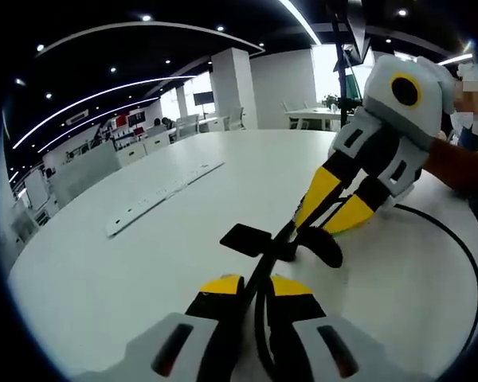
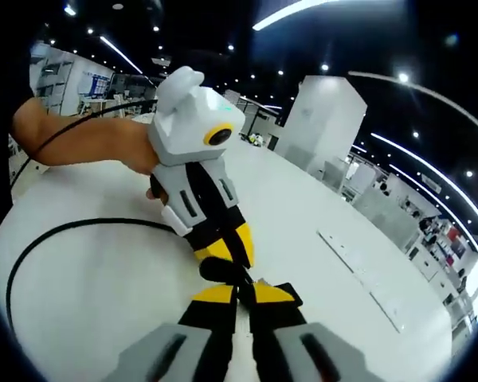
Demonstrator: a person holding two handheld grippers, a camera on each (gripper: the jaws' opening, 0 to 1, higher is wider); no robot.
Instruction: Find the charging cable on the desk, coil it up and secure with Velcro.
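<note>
Nearest the lens in the left gripper view, the left gripper (image 1: 255, 288) had its yellow-tipped jaws drawn nearly together on the black charging cable (image 1: 264, 269), which ran up between them. Just beyond the tips, the cable met a flat black Velcro tab (image 1: 245, 239) lying on the white desk (image 1: 103, 263). From the right, the right gripper (image 1: 325, 231) reached in, its jaws narrowed at a dark thick part of the cable, perhaps a plug; whether they truly pinched it could not be told from that side.

In the right gripper view, the right gripper (image 2: 240, 293) showed its own jaws close together with something black between them, and the left gripper (image 2: 223, 259) met it almost tip to tip. Behind them the slack of the cable swept away in one wide loose loop (image 2: 32, 255) over the desk. A long pale strip (image 1: 163, 193) lay well apart on the desk and played no part.

Coiling looked barely begun, since most of the length still lay out in that big arc. To do the step well, one gripper would best anchor the strap end firmly while the other gathered slack in even, modest loops, laying each beside the last. Keeping the Velcro tab free and uppermost would matter, as a twisted strap would be hard to wrap afterwards.
</note>
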